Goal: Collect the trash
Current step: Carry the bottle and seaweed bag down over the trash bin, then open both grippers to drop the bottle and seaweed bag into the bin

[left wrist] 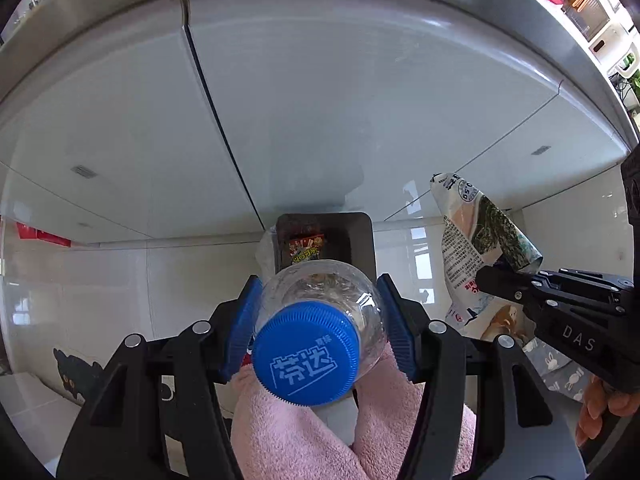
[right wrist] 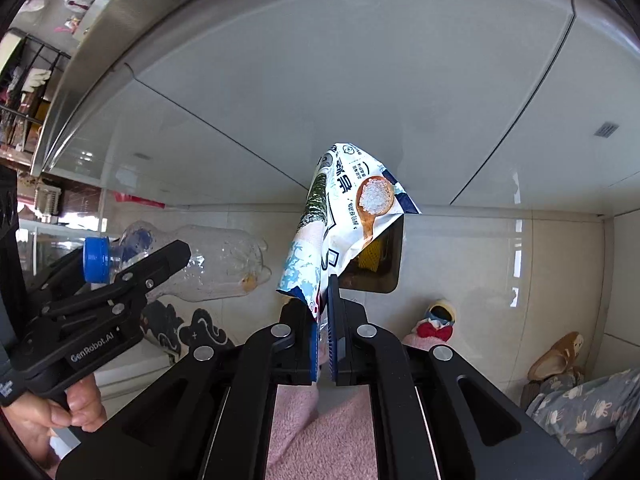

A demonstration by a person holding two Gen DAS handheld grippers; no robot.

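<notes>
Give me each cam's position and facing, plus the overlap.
Left wrist: sits on the left tool, looks steeply down past the held bottle into the bin; pink trouser legs show.
Right wrist: sits on the right tool, faces down at the wrapper it pinches; the person's left hand shows.
Shared: bottle, wrapper, bin, white cabinet, each other's tool.

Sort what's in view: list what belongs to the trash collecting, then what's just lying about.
Job:
- plastic bottle, in left tongs
- snack wrapper, in right tongs
- dark bin

Lying about:
- slippers
- cat-print mat
- white cabinet doors
</notes>
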